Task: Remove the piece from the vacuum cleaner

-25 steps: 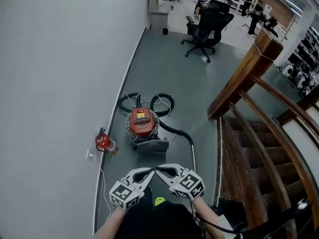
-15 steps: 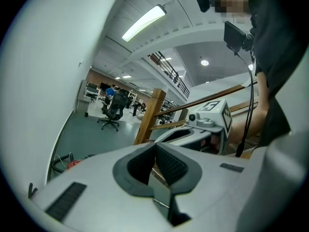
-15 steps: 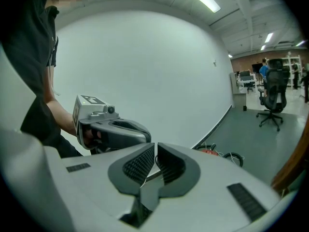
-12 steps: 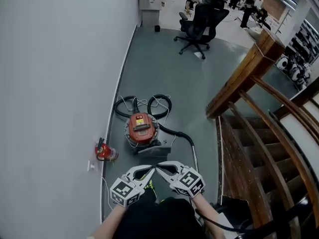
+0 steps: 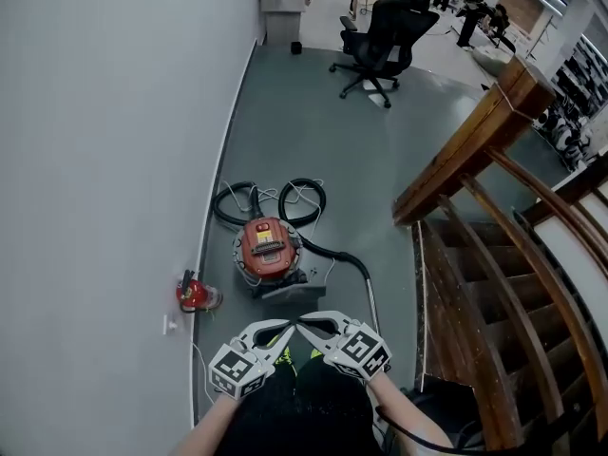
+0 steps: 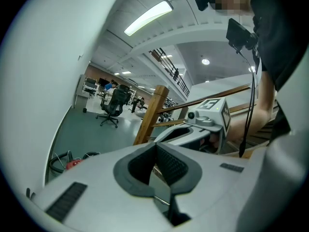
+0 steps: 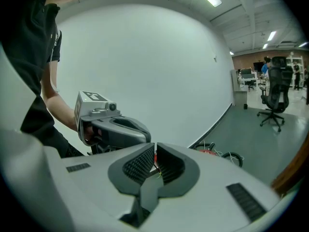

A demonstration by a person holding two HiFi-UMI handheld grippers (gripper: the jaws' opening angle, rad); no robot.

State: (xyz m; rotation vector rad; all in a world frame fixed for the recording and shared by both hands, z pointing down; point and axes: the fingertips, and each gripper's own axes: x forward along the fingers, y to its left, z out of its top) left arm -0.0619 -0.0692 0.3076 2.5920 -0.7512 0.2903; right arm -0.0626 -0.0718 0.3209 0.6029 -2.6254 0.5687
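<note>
Pose: left gripper (image 5: 288, 329), right gripper (image 5: 301, 323) side by side, tips converging, jaws closed, empty.

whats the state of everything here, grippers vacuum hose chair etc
left gripper: fingers shut, nothing held
right gripper: fingers shut, nothing held
vacuum cleaner: upright on the floor, untouched
hose: partly coiled on the floor behind the vacuum cleaner
fire extinguisher: on the floor by the wall
office chair: upright, unoccupied
</note>
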